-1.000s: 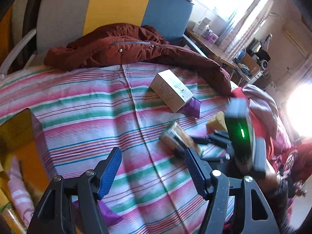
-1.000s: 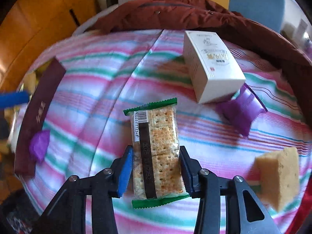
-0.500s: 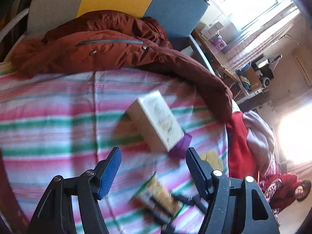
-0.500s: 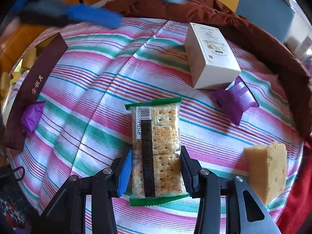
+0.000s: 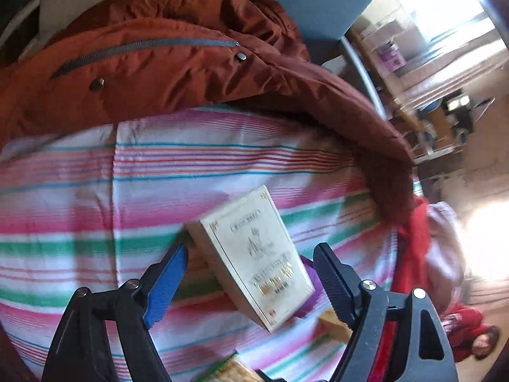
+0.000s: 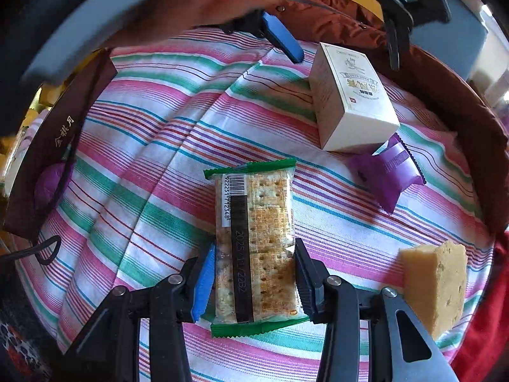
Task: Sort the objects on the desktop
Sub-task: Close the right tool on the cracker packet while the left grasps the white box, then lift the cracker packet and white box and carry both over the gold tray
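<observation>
Striped cloth [image 5: 79, 191]: left gripper [image 5: 251, 267] opening over box [image 5: 254, 261]; right gripper [image 6: 253, 273] clamps crackers [image 6: 254, 222].

Glossy plastic cracker packet [image 6: 254, 238]; matt card box [image 6: 353, 98]

purple packet [image 5: 306, 264] mostly hidden, hand [image 6: 203, 0] blurred

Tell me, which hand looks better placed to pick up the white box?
Probably the left. Its tongs are opening, with the white box lying between their tips, not yet gripped. The right tongs are already closed on the cracker packet.
</observation>
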Action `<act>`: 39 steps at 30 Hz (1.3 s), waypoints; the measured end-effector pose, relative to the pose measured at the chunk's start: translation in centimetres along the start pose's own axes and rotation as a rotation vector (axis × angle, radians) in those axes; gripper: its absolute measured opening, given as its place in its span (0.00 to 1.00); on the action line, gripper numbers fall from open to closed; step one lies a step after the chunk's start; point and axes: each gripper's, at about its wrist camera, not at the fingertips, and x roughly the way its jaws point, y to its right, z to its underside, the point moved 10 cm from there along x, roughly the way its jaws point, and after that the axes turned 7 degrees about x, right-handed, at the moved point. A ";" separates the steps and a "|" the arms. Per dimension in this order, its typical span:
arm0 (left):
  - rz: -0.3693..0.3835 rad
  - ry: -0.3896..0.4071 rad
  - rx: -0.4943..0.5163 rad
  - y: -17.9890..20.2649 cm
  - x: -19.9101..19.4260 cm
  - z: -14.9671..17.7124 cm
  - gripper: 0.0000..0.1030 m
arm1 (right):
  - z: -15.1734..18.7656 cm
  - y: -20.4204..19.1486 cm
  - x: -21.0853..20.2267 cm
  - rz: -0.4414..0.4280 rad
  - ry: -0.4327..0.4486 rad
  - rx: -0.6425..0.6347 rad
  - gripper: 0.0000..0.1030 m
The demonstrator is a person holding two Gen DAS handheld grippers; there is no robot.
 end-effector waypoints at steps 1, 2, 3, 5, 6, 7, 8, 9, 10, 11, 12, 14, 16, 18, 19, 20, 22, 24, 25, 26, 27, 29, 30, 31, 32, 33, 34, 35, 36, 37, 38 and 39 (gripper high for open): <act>-0.028 -0.005 0.016 0.0 0.3 -0.1 0.80 | 0.0 0.1 -0.1 -0.004 0.000 0.004 0.45; -0.041 -0.011 0.024 0.0 0.5 -0.3 0.80 | 0.0 0.1 -0.1 -0.005 0.000 0.004 0.45; -0.038 -0.017 0.025 0.1 0.7 -0.4 0.80 | 0.0 0.1 -0.2 -0.006 0.000 0.005 0.45; -0.036 -0.039 0.026 0.2 1.3 -0.6 0.80 | 0.1 0.2 -0.3 -0.017 0.000 0.012 0.45; -0.044 -0.050 0.034 0.3 1.6 -0.7 0.80 | 0.2 0.3 -0.4 -0.019 -0.001 0.011 0.45; -0.052 -0.059 0.042 0.3 2.0 -0.7 0.80 | 0.2 0.3 -0.5 -0.018 -0.001 0.005 0.45; -0.060 -0.067 0.051 0.4 2.2 -0.7 0.80 | 0.2 0.2 -0.5 -0.017 0.000 -0.001 0.45; -0.068 -0.071 0.062 0.5 2.4 -0.6 0.78 | 0.2 0.2 -0.6 -0.016 0.001 -0.005 0.45; -0.078 -0.071 0.072 0.6 2.6 -0.5 0.78 | 0.3 0.2 -0.6 -0.017 0.001 -0.008 0.45; -0.085 -0.072 0.077 0.6 2.7 -0.4 0.76 | 0.3 0.3 -0.7 -0.018 0.001 -0.009 0.45; -0.079 -0.075 0.081 0.7 2.9 -0.2 0.76 | 0.3 0.3 -0.8 -0.021 0.001 -0.009 0.45; -0.060 -0.087 0.090 0.7 3.2 0.3 0.75 | 0.3 0.4 -0.9 -0.024 0.001 -0.010 0.45; -0.059 -0.088 0.119 0.4 3.1 0.7 0.73 | 0.3 0.4 -1.0 -0.027 0.002 -0.012 0.45; -0.075 -0.075 0.170 0.1 2.4 0.9 0.68 | 0.3 0.5 -1.2 -0.031 0.003 -0.014 0.45; -0.086 -0.072 0.196 -0.1 1.9 1.1 0.66 | 0.3 0.6 -1.2 -0.032 0.003 -0.015 0.45; -0.100 -0.069 0.221 -0.3 1.5 1.3 0.63 | 0.3 0.6 -1.3 -0.033 0.003 -0.016 0.45; -0.134 -0.060 0.280 -0.8 0.5 2.0 0.58 | 0.1 0.7 -1.3 -0.036 0.003 -0.017 0.45; -0.175 -0.056 0.326 -1.4 -0.1 3.0 0.55 | 0.1 0.8 -1.4 -0.041 0.005 -0.014 0.45; -0.195 -0.056 0.344 -1.7 -0.2 3.6 0.54 | 0.0 0.9 -1.5 -0.042 0.006 -0.013 0.45; -0.208 -0.051 0.355 -2.1 -0.3 4.2 0.52 | -0.1 0.9 -1.4 -0.042 0.008 -0.011 0.45; -0.218 -0.042 0.357 -2.5 -0.4 4.8 0.50 | -0.2 0.9 -1.4 -0.042 0.010 -0.010 0.45; -0.214 -0.017 0.358 -3.0 -0.4 5.6 0.50 | -0.7 2.1 -0.5 -0.045 0.017 -0.004 0.45; -0.213 0.003 0.360 -3.1 -0.6 5.9 0.50 | -0.7 2.2 -0.6 -0.045 0.021 -0.002 0.45; -0.220 0.014 0.364 -3.2 -0.8 6.2 0.50 | -0.8 2.2 -0.6 -0.047 0.023 0.000 0.45; -0.226 0.022 0.366 -3.2 -1.0 6.5 0.50 | -0.9 2.3 -0.6 -0.052 0.027 0.004 0.45; -0.227 0.027 0.362 -3.3 -1.2 6.9 0.50 | -1.0 2.4 -0.7 -0.056 0.030 0.008 0.45; -0.225 0.031 0.350 -3.5 -1.4 7.2 0.50 | -1.1 2.5 -0.7 -0.061 0.034 0.013 0.45; -0.224 0.038 0.338 -3.7 -1.7 7.5 0.50 | -1.1 2.6 -0.7 -0.064 0.036 0.016 0.45; -0.224 0.045 0.326 -4.0 -2.0 7.9 0.50 | -1.2 2.7 -0.8 -0.068 0.039 0.019 0.45; -0.225 0.051 0.312 -4.4 -2.3 8.4 0.50 | -1.3 2.8 -0.8 -0.074 0.042 0.022 0.45; -0.228 0.068 0.292 -4.8 -2.9 8.8 0.50 | -1.5 3.0 -0.8 -0.083 0.045 0.032 0.45; -0.230 0.092 0.286 -5.0 -3.7 9.1 0.50 | -1.6 3.1 -0.9 -0.087 0.049 0.037 0.45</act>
